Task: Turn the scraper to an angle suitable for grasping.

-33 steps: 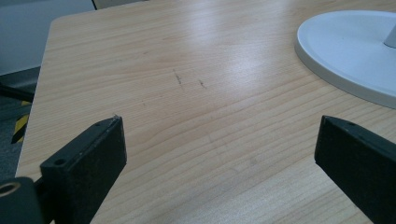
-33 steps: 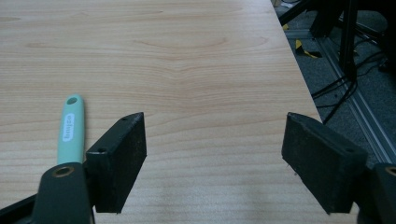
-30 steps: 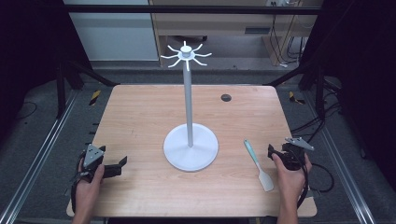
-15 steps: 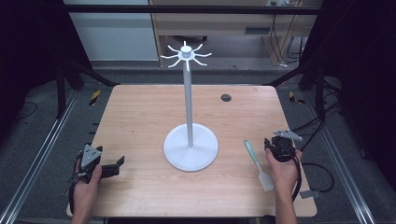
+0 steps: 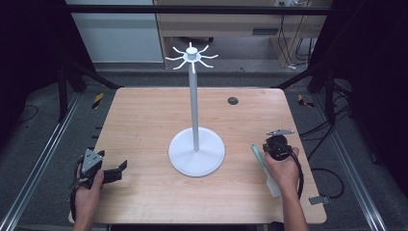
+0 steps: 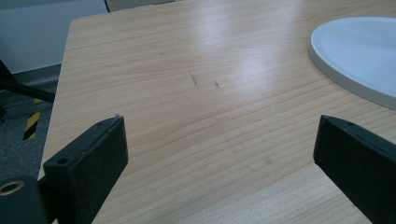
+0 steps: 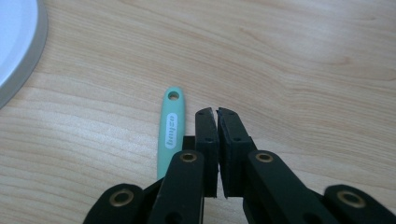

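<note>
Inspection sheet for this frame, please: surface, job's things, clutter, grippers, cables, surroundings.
Surface: wooden table, bare, faint scuffs.
Job's things: green-handled spatula flat on the table beside the right gripper; white hook stand upright at centre.
Clutter: small dark disc near the far edge.
Grippers: left gripper open, nothing between; right gripper has just closed, empty, spatula handle alongside.
Cables: black cable right of the table.
Surroundings: dark frame, grey floor.

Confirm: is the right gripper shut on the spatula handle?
No. The right gripper is shut empty; the green spatula handle lies beside its jaws on the table.
</note>
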